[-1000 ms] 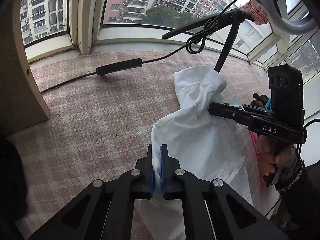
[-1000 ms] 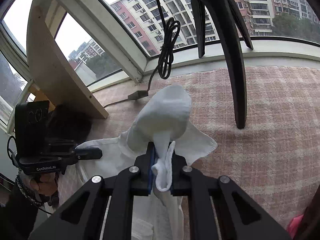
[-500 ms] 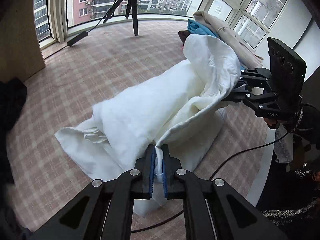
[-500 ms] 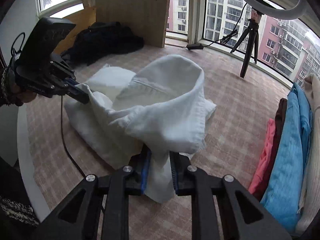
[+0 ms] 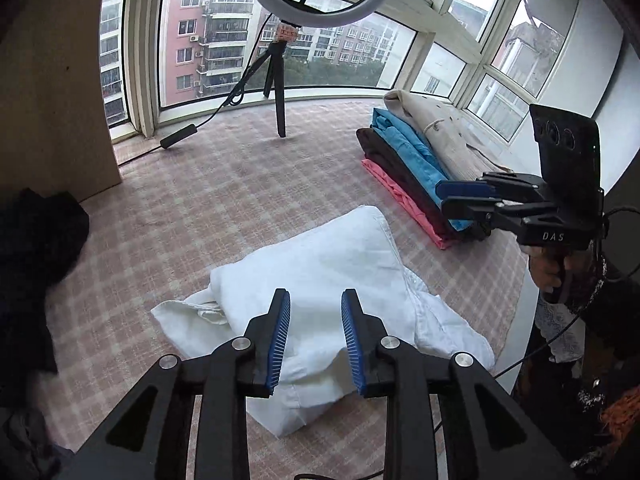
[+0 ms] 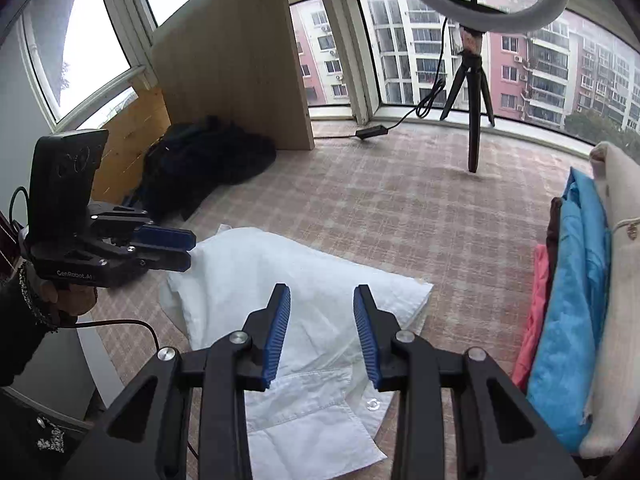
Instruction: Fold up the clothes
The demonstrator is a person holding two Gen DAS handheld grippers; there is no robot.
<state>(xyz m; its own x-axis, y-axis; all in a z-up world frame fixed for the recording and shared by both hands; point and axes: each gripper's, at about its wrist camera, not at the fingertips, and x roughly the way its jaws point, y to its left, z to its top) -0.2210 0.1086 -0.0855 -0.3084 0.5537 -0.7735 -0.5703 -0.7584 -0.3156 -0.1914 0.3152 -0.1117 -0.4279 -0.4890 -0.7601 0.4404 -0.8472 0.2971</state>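
1 white shirt (image 5: 320, 264) lies crumpled and roughly folded on the checked cloth (image 5: 192, 208) in the left wrist view, below the left gripper (image 5: 314, 336), whose jaws have just been opening and grip nothing. In the right wrist view the shirt's collar and button sit under the right gripper (image 6: 322, 332), jaws likewise just parted and empty, beside 1 stack of folded clothes (image 6: 576, 320).
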